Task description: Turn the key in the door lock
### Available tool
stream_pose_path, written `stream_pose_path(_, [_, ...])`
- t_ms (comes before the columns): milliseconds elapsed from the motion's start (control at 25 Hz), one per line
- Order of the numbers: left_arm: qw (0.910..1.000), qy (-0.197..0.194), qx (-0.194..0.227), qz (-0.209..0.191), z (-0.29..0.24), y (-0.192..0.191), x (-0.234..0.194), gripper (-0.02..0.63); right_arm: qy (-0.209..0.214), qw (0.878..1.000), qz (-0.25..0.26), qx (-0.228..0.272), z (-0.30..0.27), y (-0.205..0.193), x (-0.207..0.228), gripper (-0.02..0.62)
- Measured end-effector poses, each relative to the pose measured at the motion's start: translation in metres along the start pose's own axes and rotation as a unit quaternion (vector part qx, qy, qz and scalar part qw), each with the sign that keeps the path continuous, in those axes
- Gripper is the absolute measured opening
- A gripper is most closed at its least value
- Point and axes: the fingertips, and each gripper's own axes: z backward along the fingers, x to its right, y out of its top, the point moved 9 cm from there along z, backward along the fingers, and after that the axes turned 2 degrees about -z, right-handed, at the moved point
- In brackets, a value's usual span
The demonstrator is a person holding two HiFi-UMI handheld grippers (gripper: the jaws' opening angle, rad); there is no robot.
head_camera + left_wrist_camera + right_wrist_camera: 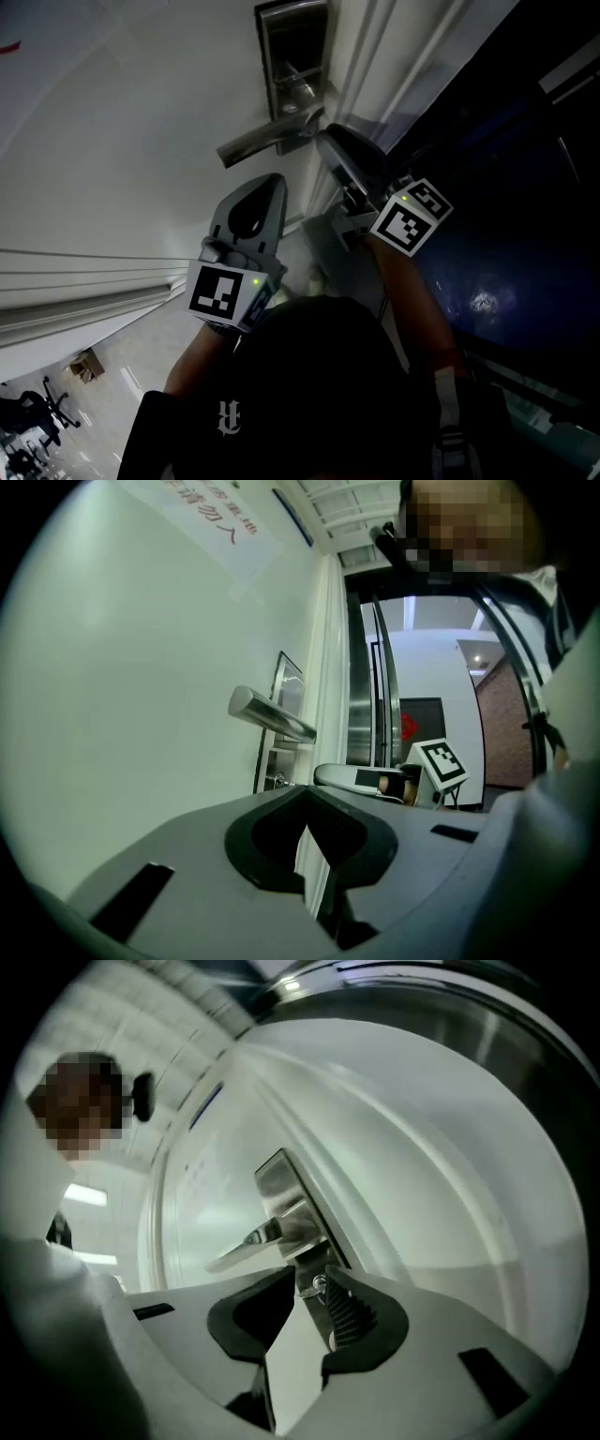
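Fingers (354, 1309) of the right gripper (309, 1288) stand narrowly apart. The key (321, 1284) sticks out of the door lock (286, 1206) at their tips, seemingly not yet pinched. The left gripper (306, 799), pressed together and empty, hangs farther off.

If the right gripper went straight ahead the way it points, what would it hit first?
Most likely the key in the lock, just below the door handle on the metal lock plate. It sits right ahead of the right gripper, whose jaws are apart; whether one tip already touches it is unclear.
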Motion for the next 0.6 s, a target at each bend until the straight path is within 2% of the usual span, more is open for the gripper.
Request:
stream_pose_path(40, [1.0, -0.001, 0.0, 0.0, 0.0, 0.0, 0.0, 0.006, -0.014, 0.997, 0.068, -0.014, 0.0, 0.003, -0.006, 0.081])
stream_pose_path(120, [1.0, -0.001, 0.002, -0.001, 0.001, 0.001, 0.0, 0.006, -0.026, 0.984, 0.174, -0.038, 0.001, 0.006, -0.015, 0.081])
stream_pose_path(200, [1.0, 0.0, 0.002, -0.001, 0.002, 0.002, 0.0, 0.006, -0.031, 0.966, 0.249, -0.06, 0.001, 0.004, -0.021, 0.081])
stream_pose_path(240, [1.0, 0.0, 0.002, -0.002, 0.002, 0.002, 0.0, 0.006, -0.031, 0.96, 0.27, -0.068, 0.0, 0.003, -0.023, 0.081])
stream_pose_path(280, [1.0, 0.001, 0.003, -0.002, 0.002, 0.001, -0.001, 0.006, -0.029, 0.957, 0.279, -0.073, -0.001, 0.001, -0.024, 0.081])
stream_pose_path(480, [1.0, 0.001, 0.005, -0.005, 0.001, 0.003, -0.001, 0.006, -0.028, 0.962, 0.263, -0.076, -0.006, 0.0, -0.021, 0.081])
stream_pose_path(600, [1.0, 0.002, 0.006, -0.007, 0.001, 0.005, 0.0, 0.006, -0.026, 0.959, 0.272, -0.08, -0.007, 0.001, -0.022, 0.081])
